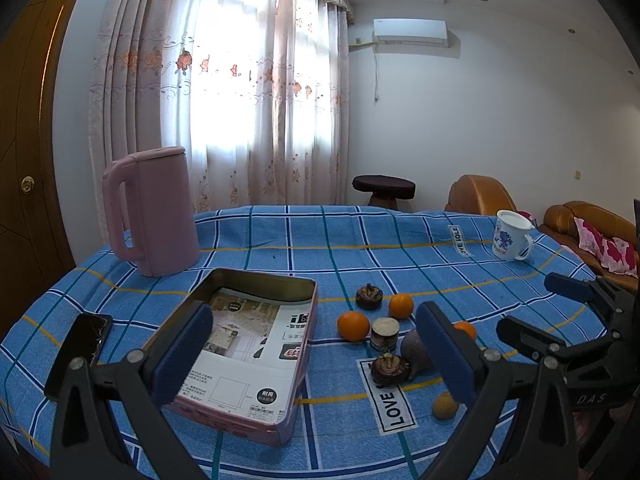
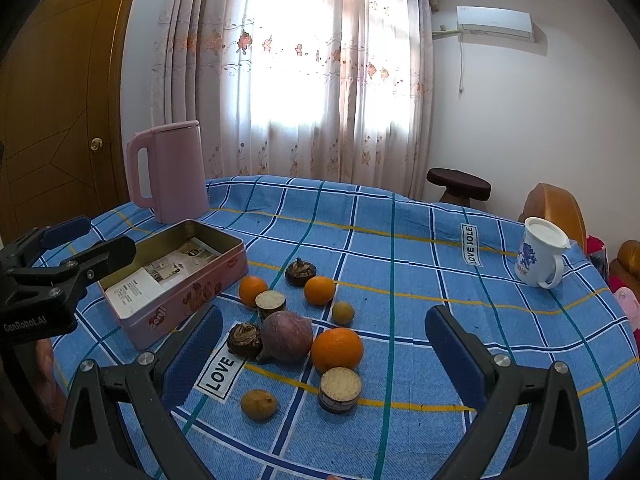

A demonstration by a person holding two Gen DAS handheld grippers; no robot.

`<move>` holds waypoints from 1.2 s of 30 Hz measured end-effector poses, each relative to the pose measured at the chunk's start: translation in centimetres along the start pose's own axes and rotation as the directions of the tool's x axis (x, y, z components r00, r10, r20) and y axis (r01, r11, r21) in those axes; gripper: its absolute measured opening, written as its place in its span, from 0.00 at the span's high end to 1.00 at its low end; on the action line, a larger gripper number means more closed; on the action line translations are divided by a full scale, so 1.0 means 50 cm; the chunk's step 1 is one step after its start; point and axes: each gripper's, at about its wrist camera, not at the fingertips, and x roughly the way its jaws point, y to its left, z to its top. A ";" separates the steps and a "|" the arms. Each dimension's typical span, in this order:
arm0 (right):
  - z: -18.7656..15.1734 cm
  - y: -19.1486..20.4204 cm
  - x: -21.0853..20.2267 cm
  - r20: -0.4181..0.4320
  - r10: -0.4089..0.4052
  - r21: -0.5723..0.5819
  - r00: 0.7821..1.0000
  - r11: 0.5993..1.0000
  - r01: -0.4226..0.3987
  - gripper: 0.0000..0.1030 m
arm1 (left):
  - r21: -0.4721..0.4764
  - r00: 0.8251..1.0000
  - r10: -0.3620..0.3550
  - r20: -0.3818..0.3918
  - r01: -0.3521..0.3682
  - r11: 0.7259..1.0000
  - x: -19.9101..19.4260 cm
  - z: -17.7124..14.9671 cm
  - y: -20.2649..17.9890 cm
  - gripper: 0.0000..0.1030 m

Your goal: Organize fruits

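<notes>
A pink tin box (image 1: 256, 412) (image 2: 176, 304) lined with printed paper lies open on the blue checked cloth. To its right lie three oranges (image 2: 337, 350), a purple round fruit (image 2: 286, 336), two dark water chestnuts (image 2: 244, 340), two cut cane pieces (image 2: 340, 388) and two small brown longans (image 2: 259, 404). In the left wrist view they show around an orange (image 1: 353, 325). My left gripper (image 1: 316, 356) is open and empty, above the box's right edge. My right gripper (image 2: 324, 356) is open and empty, over the fruit cluster.
A pink kettle (image 1: 154, 210) (image 2: 170, 170) stands behind the box. A white mug (image 1: 512, 240) (image 2: 540, 254) stands at the far right. A black phone (image 1: 78, 354) lies left of the box. Beyond the table are a stool (image 1: 384, 188) and sofas (image 1: 580, 224).
</notes>
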 end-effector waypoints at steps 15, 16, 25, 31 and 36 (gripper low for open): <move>-0.006 0.004 0.002 -0.007 0.004 -0.002 1.000 1.000 -0.004 0.01 | -0.001 1.000 0.000 0.001 0.000 1.000 0.000 0.000 0.000 0.00; -0.007 0.004 0.002 -0.008 0.004 -0.002 1.000 1.000 -0.004 0.01 | -0.001 1.000 0.000 0.000 0.000 1.000 0.000 0.000 0.000 0.00; -0.006 0.003 0.002 -0.008 0.005 -0.002 1.000 1.000 -0.005 0.01 | 0.000 1.000 -0.001 0.000 0.001 1.000 0.001 -0.001 0.000 0.00; -0.016 -0.015 0.010 -0.022 -0.022 0.015 1.000 1.000 0.023 0.01 | -0.002 1.000 -0.005 -0.011 0.005 1.000 0.007 -0.008 -0.007 0.00; -0.060 -0.076 0.023 -0.070 -0.069 0.084 0.995 0.994 0.075 0.01 | 0.007 0.999 -0.028 -0.042 0.028 1.000 0.027 -0.036 -0.033 0.00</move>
